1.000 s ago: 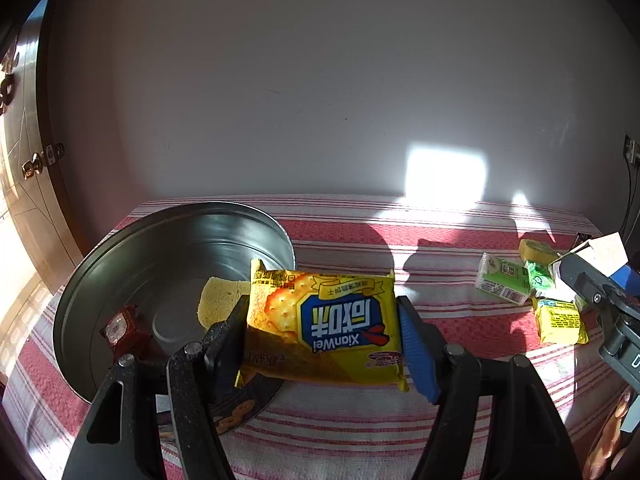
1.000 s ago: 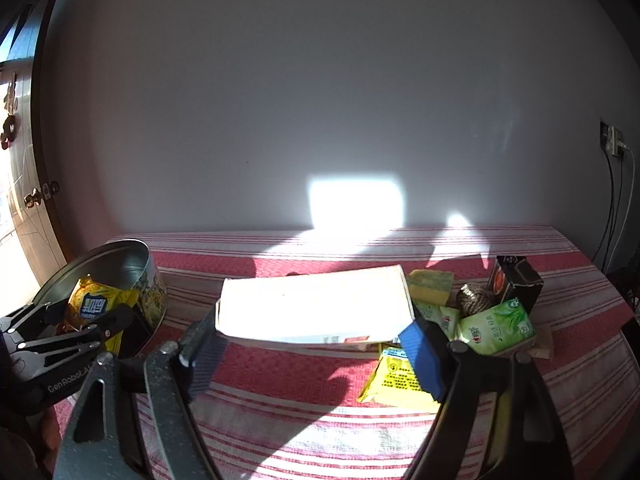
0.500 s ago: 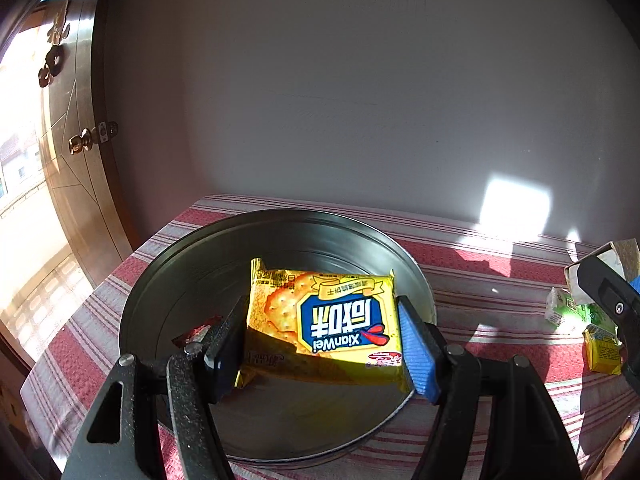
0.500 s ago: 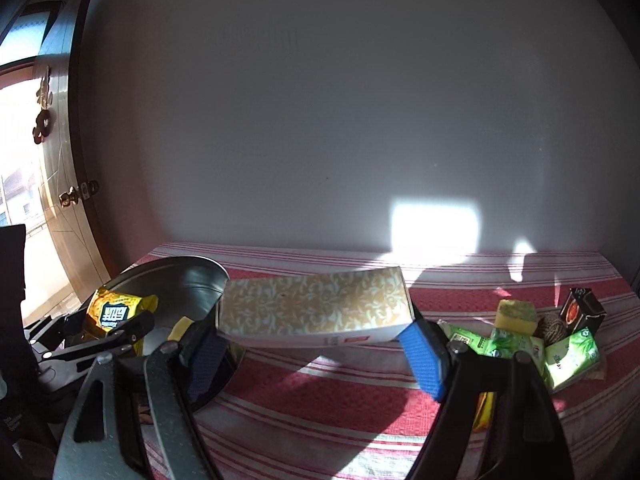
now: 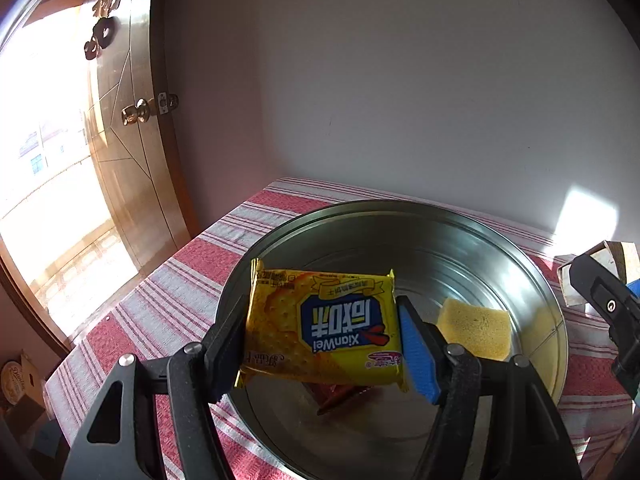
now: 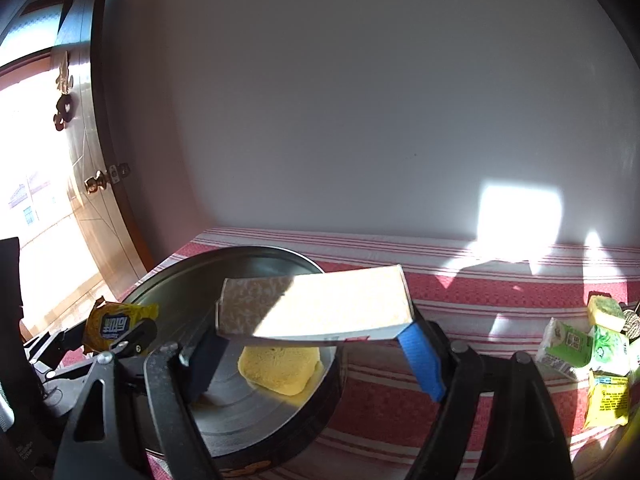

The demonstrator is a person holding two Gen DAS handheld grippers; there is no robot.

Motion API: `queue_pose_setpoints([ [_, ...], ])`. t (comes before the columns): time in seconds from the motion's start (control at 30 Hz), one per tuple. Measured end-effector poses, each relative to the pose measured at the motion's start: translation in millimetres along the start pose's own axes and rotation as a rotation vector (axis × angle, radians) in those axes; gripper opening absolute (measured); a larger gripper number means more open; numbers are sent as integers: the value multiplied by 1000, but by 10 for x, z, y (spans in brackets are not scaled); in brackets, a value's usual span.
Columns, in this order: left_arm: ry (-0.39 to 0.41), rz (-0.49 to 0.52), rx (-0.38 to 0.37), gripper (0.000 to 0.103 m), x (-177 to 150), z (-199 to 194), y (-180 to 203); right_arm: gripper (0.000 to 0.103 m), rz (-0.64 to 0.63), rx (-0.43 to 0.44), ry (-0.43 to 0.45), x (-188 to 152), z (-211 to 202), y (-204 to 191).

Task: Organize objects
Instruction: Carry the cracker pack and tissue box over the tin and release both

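My left gripper (image 5: 320, 344) is shut on a yellow cracker packet (image 5: 324, 330) and holds it above the left part of a round metal tin (image 5: 532, 264). A yellow sponge (image 5: 476, 332) and a red packet (image 5: 340, 394) lie inside the tin. My right gripper (image 6: 316, 344) is shut on a flat patterned tissue box (image 6: 316, 306), held level over the tin's (image 6: 188, 276) right side, above the sponge (image 6: 280, 368). The left gripper with its packet (image 6: 116, 322) shows at the right wrist view's left edge.
The tin stands on a red and white striped tablecloth (image 6: 480, 292) against a white wall. Green and yellow packets (image 6: 588, 344) lie in a pile at the right. A wooden door (image 5: 132, 152) stands open at the left, past the table's edge.
Both grippers have moved left toward the tin. The cracker packet now hangs over the tin's inside, and the tissue box has come from the packet pile to above the tin.
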State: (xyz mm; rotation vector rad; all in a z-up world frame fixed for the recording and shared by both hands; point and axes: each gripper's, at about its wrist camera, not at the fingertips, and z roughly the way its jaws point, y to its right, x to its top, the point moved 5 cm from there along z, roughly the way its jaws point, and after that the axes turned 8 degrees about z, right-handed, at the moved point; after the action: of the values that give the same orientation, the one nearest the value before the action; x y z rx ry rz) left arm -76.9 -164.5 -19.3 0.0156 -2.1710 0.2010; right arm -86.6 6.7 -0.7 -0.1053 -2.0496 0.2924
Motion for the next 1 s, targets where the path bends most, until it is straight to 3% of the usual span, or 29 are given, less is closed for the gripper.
queue_pose_setpoints([
  [0.53, -50, -17, 54, 71, -71, 236, -163, 80, -56, 5, -82, -85, 473, -322],
  [0.83, -52, -3, 65, 71, -57, 303, -154, 82, -87, 23, -99, -148, 544, -360],
  [1.0, -50, -33, 47, 76, -54, 282, -176, 103, -82, 59, -62, -109, 453, -383],
])
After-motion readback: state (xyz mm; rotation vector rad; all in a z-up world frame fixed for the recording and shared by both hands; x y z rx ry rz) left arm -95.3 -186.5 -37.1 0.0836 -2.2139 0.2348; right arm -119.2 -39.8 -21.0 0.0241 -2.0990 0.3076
